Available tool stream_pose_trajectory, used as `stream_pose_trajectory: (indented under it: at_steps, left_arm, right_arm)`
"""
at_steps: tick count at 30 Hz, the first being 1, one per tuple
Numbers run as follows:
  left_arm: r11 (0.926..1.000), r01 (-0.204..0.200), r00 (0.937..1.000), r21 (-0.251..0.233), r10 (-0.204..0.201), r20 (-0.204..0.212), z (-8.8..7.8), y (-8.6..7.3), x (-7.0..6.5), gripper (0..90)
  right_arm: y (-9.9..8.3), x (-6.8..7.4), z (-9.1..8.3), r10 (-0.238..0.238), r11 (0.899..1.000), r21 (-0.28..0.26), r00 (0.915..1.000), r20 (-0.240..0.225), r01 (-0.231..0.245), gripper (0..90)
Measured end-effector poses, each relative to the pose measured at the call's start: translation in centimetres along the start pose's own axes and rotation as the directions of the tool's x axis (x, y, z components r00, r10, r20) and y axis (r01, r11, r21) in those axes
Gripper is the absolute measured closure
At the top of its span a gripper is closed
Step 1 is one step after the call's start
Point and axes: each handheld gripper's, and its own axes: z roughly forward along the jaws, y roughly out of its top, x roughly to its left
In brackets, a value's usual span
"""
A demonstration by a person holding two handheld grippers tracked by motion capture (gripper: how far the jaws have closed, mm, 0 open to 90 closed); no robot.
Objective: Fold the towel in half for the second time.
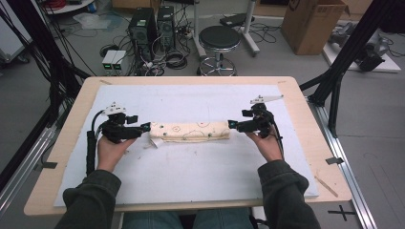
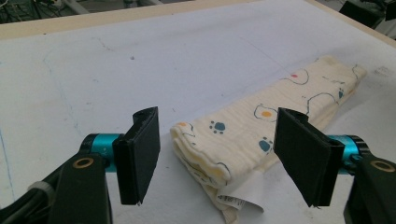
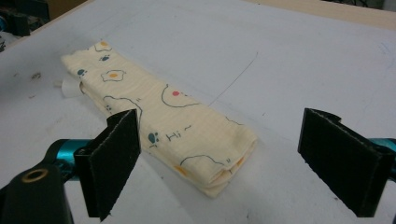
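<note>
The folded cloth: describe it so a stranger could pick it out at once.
On the wooden table lies a white mat. At its middle, a long narrow folded cloth lies crosswise. It is cream with egg and paw prints, a white label at one end.

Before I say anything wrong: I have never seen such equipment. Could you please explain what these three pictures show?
A person sits at a table with a hand-held tool in each hand: the left gripper and the right gripper. One camera looks down from above; the other two ride on the grippers and look along their black jaws. On the white mat lies a folded cream cloth printed with eggs and paw marks. Both grippers are open, one at each end of the cloth, holding nothing.
</note>
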Motion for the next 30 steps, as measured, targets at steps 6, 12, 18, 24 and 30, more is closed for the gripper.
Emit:
stream_pose_trajectory:
  at_steps: [6, 12, 18, 24, 30]
  left_arm:
    - [0.9999, -0.016, 0.9999, 0.003, 0.015, 0.005, -0.2, -0.1, -0.3, 31.9]
    - [0.9997, -0.024, 0.9996, -0.003, 0.024, 0.013, -0.6, -0.1, -0.7, 31.9]
    - [0.9995, -0.032, 0.9992, -0.002, 0.032, 0.024, -1.1, -0.4, -1.0, 31.7]
    - [0.9987, -0.05, 0.9983, 0.003, 0.05, 0.031, -1.4, -0.5, -1.5, 31.4]
    - [0.9976, -0.069, 0.9969, 0.008, 0.069, 0.039, -1.8, -0.6, -2.0, 31.1]
  right_arm:
    - [-0.2, 0.2, 0.0, 0.001, 1.0, 0.001, 1.0, -0.002, -0.001, 12.3]
    - [-0.6, 0.0, -0.3, 0.007, 1.0, -0.001, 1.0, 0.001, -0.007, 12.3]
    - [-0.9, 0.1, -0.7, 0.008, 1.0, -0.005, 1.0, -0.001, -0.008, 12.2]
    - [-0.9, 0.4, -1.2, -0.002, 1.0, -0.01, 1.0, 0.002, 0.002, 12.2]
    - [-1.5, 0.5, -1.5, 0.0, 1.0, -0.012, 1.0, 0.007, 0.0, 12.2]
